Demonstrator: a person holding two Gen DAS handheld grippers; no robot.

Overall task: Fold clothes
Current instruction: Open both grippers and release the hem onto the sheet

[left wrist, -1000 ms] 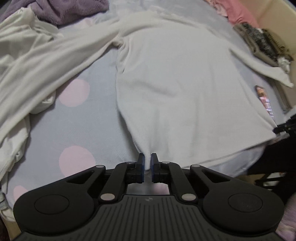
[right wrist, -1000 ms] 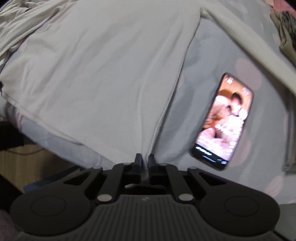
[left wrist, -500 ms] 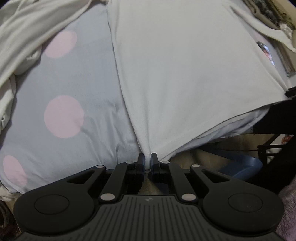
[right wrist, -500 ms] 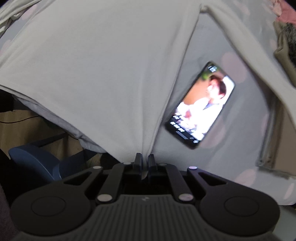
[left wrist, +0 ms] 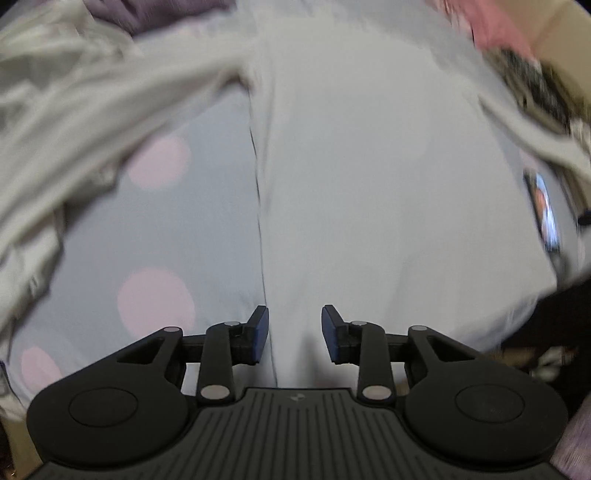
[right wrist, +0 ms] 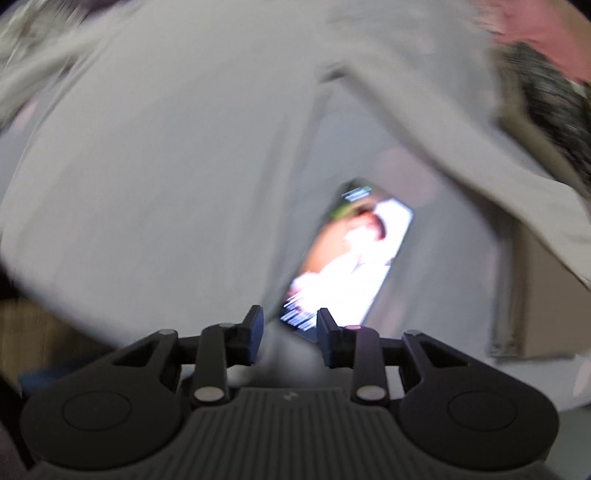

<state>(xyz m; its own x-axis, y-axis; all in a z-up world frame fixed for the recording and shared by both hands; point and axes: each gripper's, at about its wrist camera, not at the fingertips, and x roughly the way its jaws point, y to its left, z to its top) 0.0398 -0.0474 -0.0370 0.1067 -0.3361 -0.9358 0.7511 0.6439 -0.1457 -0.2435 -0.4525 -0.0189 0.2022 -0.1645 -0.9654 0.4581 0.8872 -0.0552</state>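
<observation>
One white shirt (left wrist: 369, 177) lies spread flat on the bed sheet (left wrist: 192, 229), a pale blue sheet with pink dots, three of which show in the left wrist view. Its hem reaches the near edge of the bed, and its two sleeves run out to either side.

The left gripper (left wrist: 294, 332) points down over the shirt's lower left corner. Its jaws have just been opening and now stand apart, with the cloth lying slack under the gap and neither pad pressing on it. The right gripper (right wrist: 288, 330) hangs over the shirt's lower right edge; its jaws have also just been opening, stand apart, and grip nothing.

One phone (right wrist: 351, 258) with a lit screen lies on the sheet just beside the shirt's right edge, its near end showing between the right gripper's fingers. Both views are blurred. At the far side lie one purple garment (left wrist: 162, 14), one pink garment (left wrist: 491, 26) and one dark patterned cloth (left wrist: 535, 85), with more pale clothes (left wrist: 44, 92) bunched at the left.
</observation>
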